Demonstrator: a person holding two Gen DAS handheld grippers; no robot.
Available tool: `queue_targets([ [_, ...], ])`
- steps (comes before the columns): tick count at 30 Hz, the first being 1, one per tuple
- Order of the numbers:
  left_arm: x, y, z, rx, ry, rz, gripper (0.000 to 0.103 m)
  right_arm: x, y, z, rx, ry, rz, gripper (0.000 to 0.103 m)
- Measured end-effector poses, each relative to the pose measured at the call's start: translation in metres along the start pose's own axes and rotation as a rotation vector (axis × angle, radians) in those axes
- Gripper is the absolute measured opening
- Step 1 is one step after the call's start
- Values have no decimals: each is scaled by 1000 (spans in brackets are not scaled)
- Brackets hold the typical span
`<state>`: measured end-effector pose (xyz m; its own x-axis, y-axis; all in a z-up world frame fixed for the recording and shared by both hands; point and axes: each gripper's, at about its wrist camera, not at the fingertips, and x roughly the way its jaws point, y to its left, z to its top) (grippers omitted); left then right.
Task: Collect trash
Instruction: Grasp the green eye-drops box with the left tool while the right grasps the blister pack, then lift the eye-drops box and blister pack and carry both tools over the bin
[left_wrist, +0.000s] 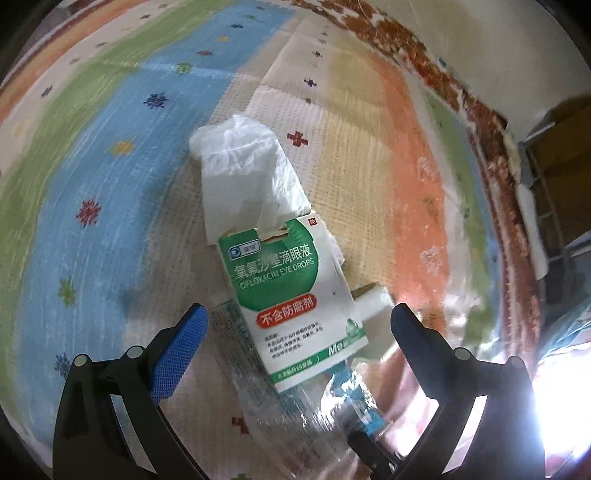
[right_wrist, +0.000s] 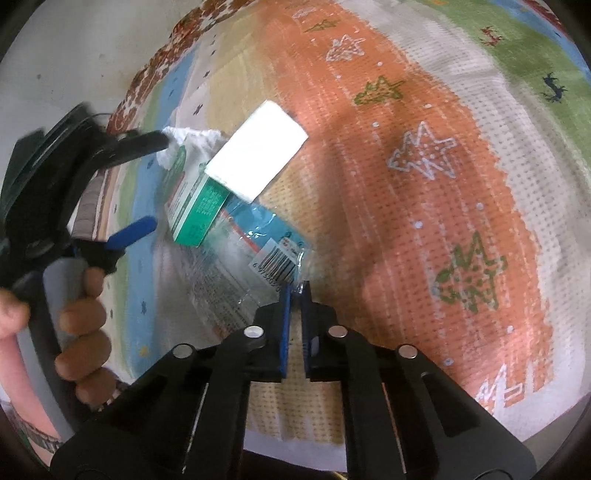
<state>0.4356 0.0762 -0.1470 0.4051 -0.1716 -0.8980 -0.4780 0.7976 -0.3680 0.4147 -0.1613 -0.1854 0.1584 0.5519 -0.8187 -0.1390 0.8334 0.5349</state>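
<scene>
**Right tool clamped on wrapper**

My right tool (right_wrist: 295, 291) is closed on the clear plastic wrapper (right_wrist: 236, 266) lying on the rug (right_wrist: 424, 221). My left tool (left_wrist: 299, 325) stands open around the eye-drops box (left_wrist: 295, 291), tissue (left_wrist: 243, 173) beyond.

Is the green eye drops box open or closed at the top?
Open: the eye drops box has its top flaps up, with white tissue right behind them.

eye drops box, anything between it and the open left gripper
Nothing visible blocks it. The left gripper is open with the eye drops box lying between its fingers, no pad touching it. The box rests on a clear plastic wrapper, whose edge the right gripper pinches. A crumpled tissue lies beyond.
</scene>
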Motion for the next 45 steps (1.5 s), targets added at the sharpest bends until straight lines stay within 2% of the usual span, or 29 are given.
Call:
queue_targets([
  [2,7,-3,4,6,14,45,97,1,2,1,-5,5,-2,2],
  [7,20,3,16,-46,44,26,97,3,8,4,-43,10,-20,2],
  [9,24,2,16,-47,46,42,97,3,12,4,-63,10,-29,2],
  [14,32,-8,11,-1,34,118,83,5,20,1,-95,8,-46,2],
  [15,32,-8,11,-1,31,122,83,6,23,-1,-97,8,-49,2],
  [21,25,4,11,-10,32,74,81,4,34,-6,-134,-2,-74,2],
  [32,-3,34,14,-15,17,107,79,-13,56,-10,-205,-50,-98,2],
  [40,-45,44,10,0,-21,95,78,-40,69,-12,-262,-101,-103,2],
  [45,-73,44,-3,33,-56,76,78,-60,79,-14,-301,-146,-119,2],
])
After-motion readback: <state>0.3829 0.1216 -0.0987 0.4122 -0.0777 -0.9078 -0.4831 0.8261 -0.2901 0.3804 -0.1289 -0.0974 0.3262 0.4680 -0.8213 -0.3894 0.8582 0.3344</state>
